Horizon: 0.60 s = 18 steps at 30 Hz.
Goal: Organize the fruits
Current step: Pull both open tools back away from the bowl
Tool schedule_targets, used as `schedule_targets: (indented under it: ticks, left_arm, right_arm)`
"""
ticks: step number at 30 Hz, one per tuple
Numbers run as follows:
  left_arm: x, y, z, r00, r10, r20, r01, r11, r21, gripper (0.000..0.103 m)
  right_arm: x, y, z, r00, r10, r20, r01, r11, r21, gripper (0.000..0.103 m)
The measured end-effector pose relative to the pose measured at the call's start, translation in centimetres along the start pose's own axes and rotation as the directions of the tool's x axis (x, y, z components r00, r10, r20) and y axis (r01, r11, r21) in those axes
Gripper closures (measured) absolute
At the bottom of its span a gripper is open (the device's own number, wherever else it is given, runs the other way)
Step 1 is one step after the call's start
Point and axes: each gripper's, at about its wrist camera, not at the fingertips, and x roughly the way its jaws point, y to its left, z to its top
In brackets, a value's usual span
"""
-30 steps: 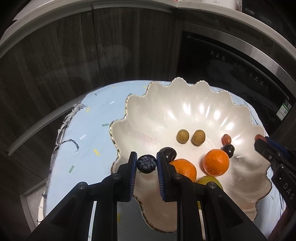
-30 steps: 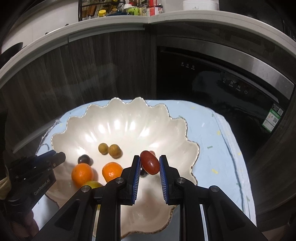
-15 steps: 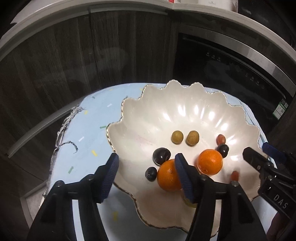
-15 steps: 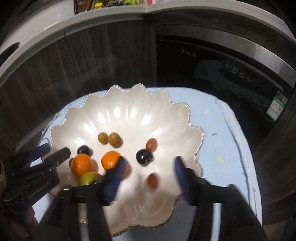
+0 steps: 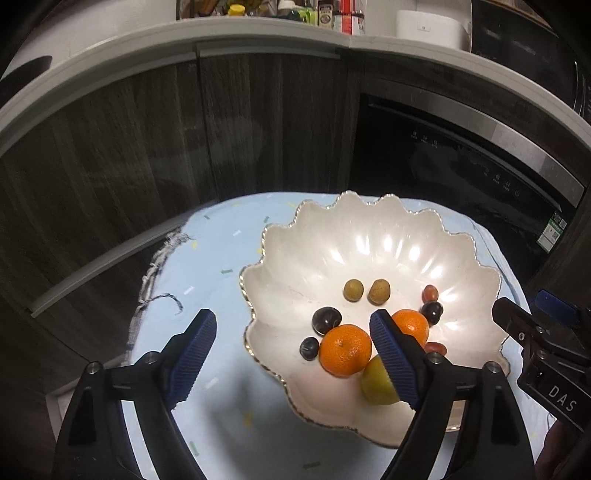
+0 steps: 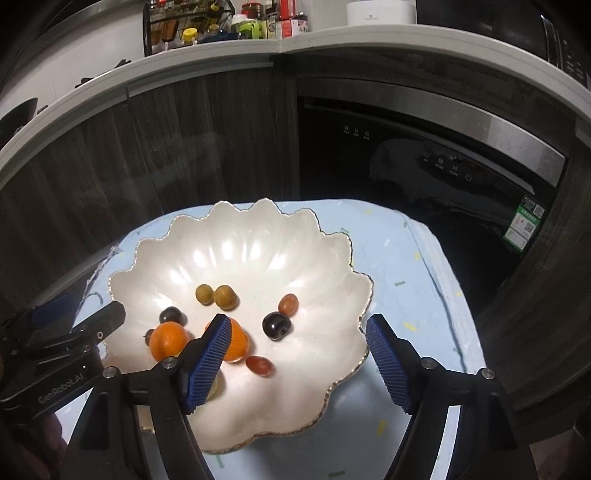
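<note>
A white scalloped bowl [image 5: 317, 254] [image 6: 325, 266] sits on a light blue cloth. It holds two oranges [image 5: 345, 354] [image 6: 168, 339], a yellow-green fruit [image 5: 376, 384], two small tan fruits [image 5: 353, 290], dark plums [image 5: 326, 320] [image 6: 276, 325], a small dark berry [image 5: 308, 348] and red grapes [image 6: 259, 365] [image 6: 288, 304]. My left gripper [image 5: 293, 356] is open and empty, raised over the bowl's left rim. My right gripper [image 6: 297, 363] is open and empty above the bowl's right side.
Dark wood cabinet fronts [image 5: 147, 147] and a black built-in appliance [image 6: 406, 158] stand behind the cloth-covered surface [image 6: 399, 266]. A counter above carries bottles and a white cooker [image 6: 380, 11]. The cloth's frayed edge [image 5: 155, 266] lies at the left.
Both grippers opened. The left let go of the dark berry and the right let go of the red grape; both fruits now lie in the bowl. Both grippers drew back and up.
</note>
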Motion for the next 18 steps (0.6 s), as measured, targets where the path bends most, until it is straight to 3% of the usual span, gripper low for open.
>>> schedule_targets:
  ticks: [18]
  left_arm:
    - [-6.2,0.6,-0.9,0.998,0.018,0.066,-0.018,1.0,-0.002,0.009]
  right_arm:
    - [-5.5,0.4,-1.0,0.997,-0.014,0.075,0.015,1.0,-0.011,0.027]
